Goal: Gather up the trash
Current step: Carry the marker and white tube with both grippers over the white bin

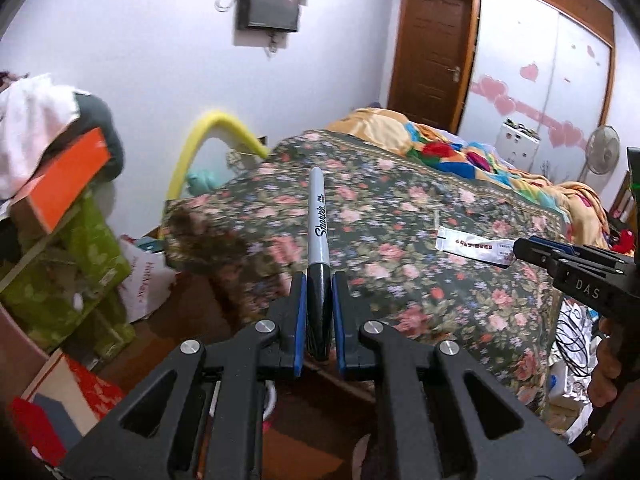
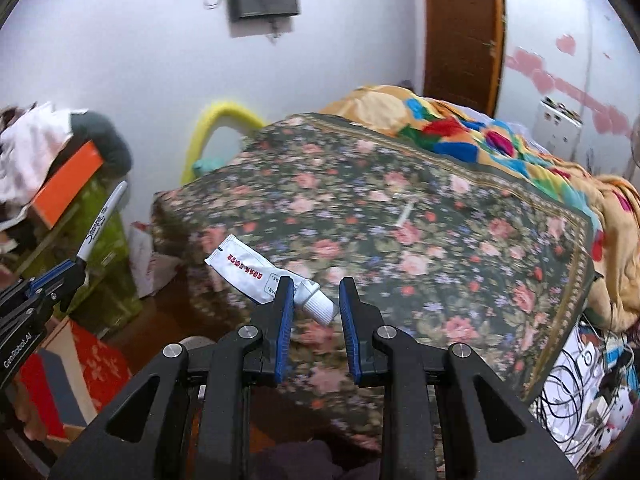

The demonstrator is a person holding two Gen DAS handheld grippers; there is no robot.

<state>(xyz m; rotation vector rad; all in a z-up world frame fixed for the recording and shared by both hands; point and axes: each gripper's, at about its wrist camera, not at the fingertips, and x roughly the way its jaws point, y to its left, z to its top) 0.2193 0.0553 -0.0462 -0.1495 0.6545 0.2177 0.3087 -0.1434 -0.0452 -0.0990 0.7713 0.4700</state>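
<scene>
My left gripper (image 1: 319, 280) is shut on a grey and black Sharpie marker (image 1: 318, 216) that points straight out, held above the near corner of the bed. It also shows at the left of the right wrist view (image 2: 102, 220). A white squeezed tube (image 2: 256, 270) with red print and a white cap lies on the floral bedspread (image 2: 400, 220); it also shows in the left wrist view (image 1: 474, 246). My right gripper (image 2: 315, 282) is open, its jaws either side of the tube's cap end. A small thin white scrap (image 2: 406, 214) lies further back on the bed.
Green boxes (image 1: 68, 276) and an orange box (image 1: 68, 180) with clothes stacked at the left. Red and white boxes (image 1: 68, 396) on the floor. A colourful quilt (image 1: 460, 152) lies at the bed's far side. Cables and clutter (image 2: 588, 380) lie at the right.
</scene>
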